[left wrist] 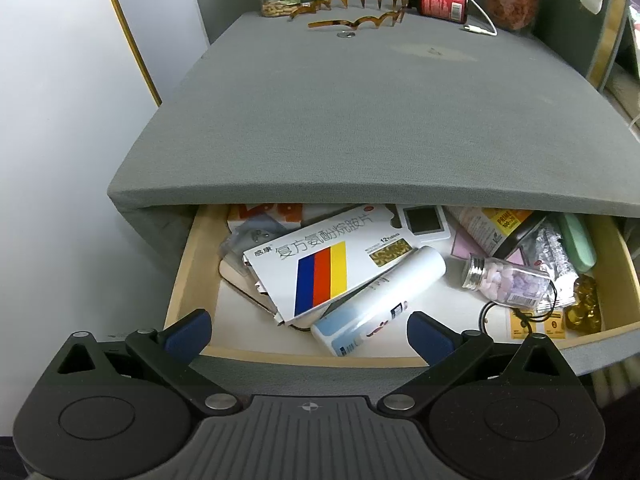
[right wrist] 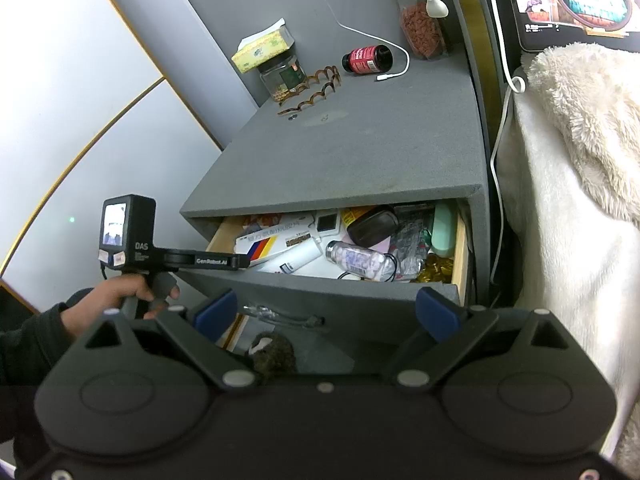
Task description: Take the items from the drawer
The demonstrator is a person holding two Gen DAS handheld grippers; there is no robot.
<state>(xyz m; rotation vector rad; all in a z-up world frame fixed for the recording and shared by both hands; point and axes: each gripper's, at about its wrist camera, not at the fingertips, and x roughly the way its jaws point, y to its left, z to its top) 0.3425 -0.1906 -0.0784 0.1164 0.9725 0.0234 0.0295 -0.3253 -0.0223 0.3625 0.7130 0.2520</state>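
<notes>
Spread wide and empty, the left gripper [left wrist: 308, 330] is held at the drawer [left wrist: 192, 264] front, low in the frame, and the right gripper [right wrist: 326, 312] is also spread with nothing in it. Just past the left one, the white tube [left wrist: 380, 300] is seen lying flat, partly on the striped medicine box [left wrist: 320, 264]. It is judged light, stiff and slippery, best pinched across its middle.

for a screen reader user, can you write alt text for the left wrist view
An open left gripper hovers at the front edge of an open drawer crammed with medicines: a white pill box with blue, red and yellow stripes, a white tube and a small glass pill bottle. Above, the grey nightstand top holds more clutter.
</notes>
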